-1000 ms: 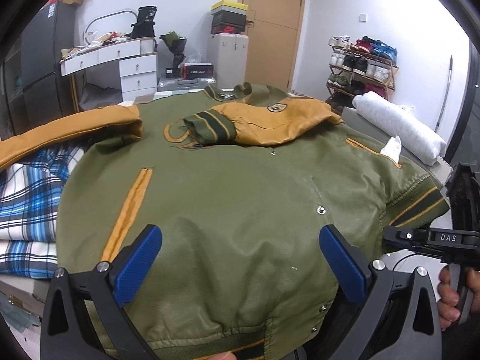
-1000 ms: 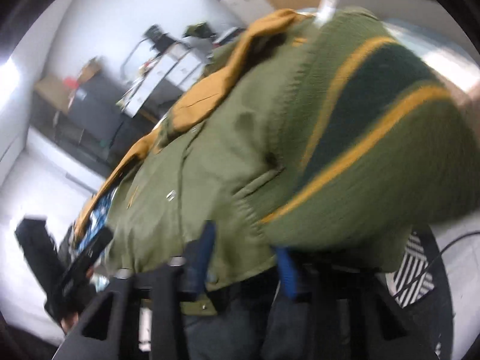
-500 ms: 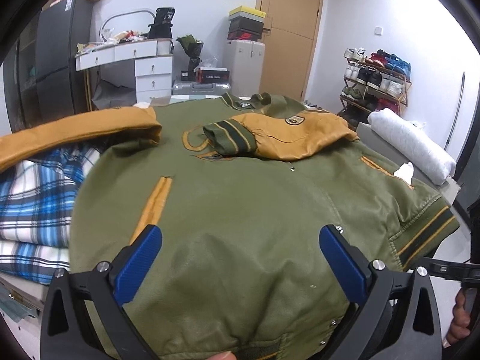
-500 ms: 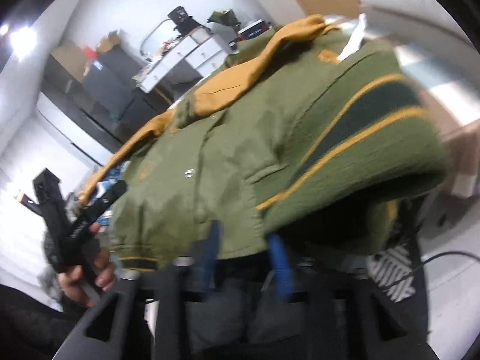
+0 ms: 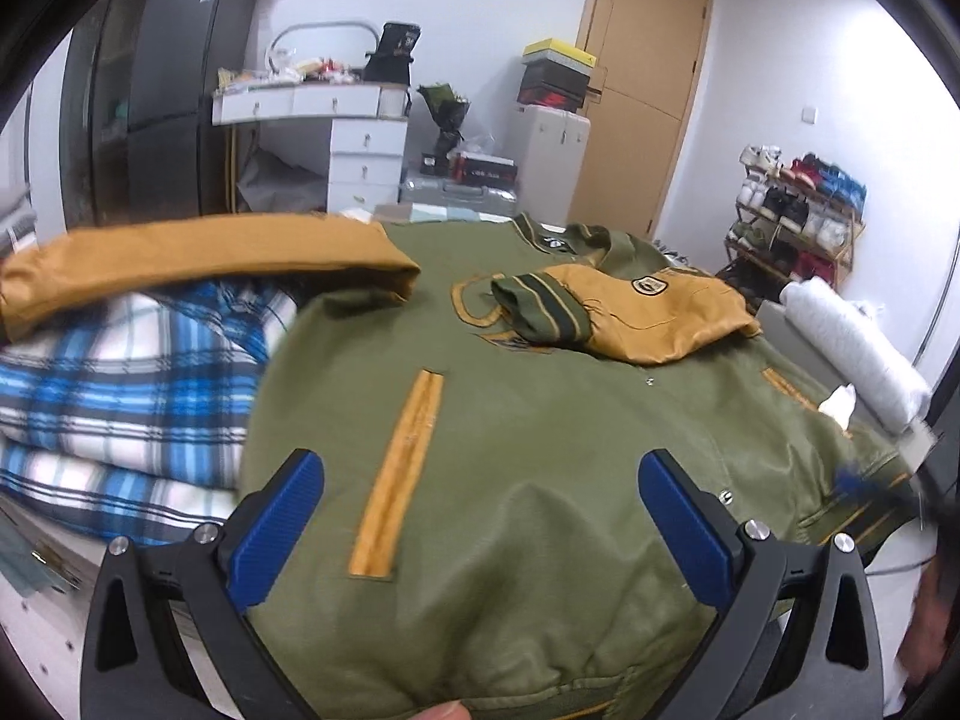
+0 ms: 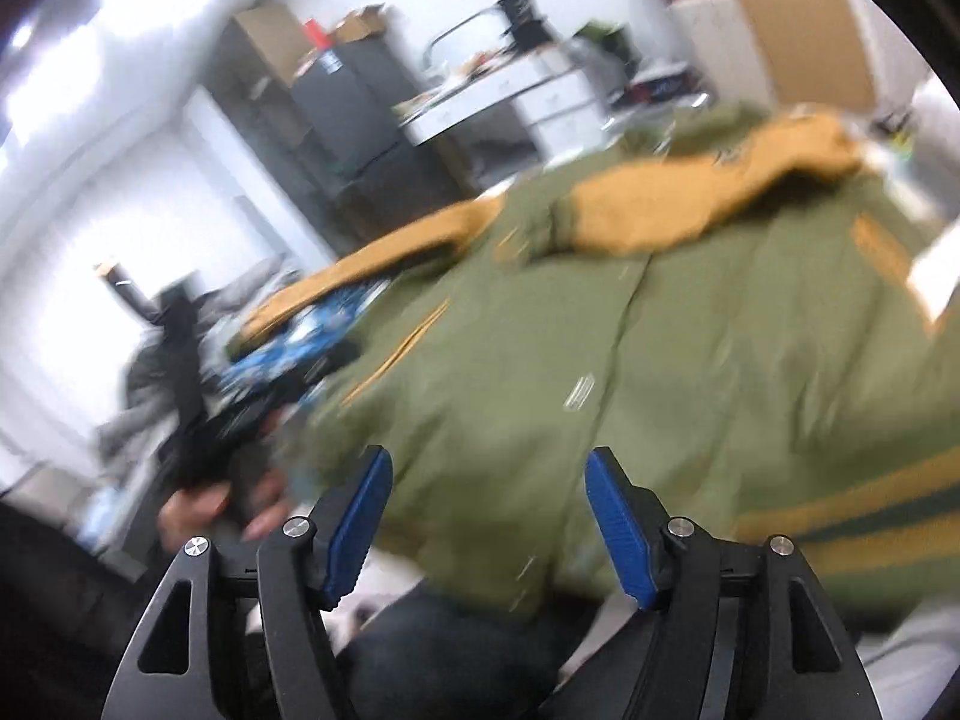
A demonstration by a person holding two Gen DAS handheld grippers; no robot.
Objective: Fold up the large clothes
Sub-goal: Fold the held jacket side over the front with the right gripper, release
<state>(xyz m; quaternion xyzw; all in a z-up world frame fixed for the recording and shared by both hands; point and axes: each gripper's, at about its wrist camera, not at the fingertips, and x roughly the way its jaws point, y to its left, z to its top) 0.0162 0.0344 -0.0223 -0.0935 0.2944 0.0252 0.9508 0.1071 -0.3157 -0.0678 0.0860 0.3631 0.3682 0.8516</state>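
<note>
An olive green bomber jacket with mustard sleeves lies spread out, front up. One sleeve is folded across its chest. The other sleeve stretches out to the left. My left gripper hovers open and wide over the lower front, near the mustard pocket trim, with its pads clear of the cloth. In the blurred right wrist view my right gripper hangs by the jacket near its striped hem. Its jaws are opening and nothing is pressed between the pads.
A blue plaid blanket lies under the jacket on the left. A white rolled cushion lies at the right edge. Behind stand a white dresser, a dark cabinet, a wooden door and a shoe rack.
My right gripper let go of the striped hem, its jaws spread apart, and it rolled and rose. The hem dropped back. My left gripper drifted a little across the jacket, still open.
</note>
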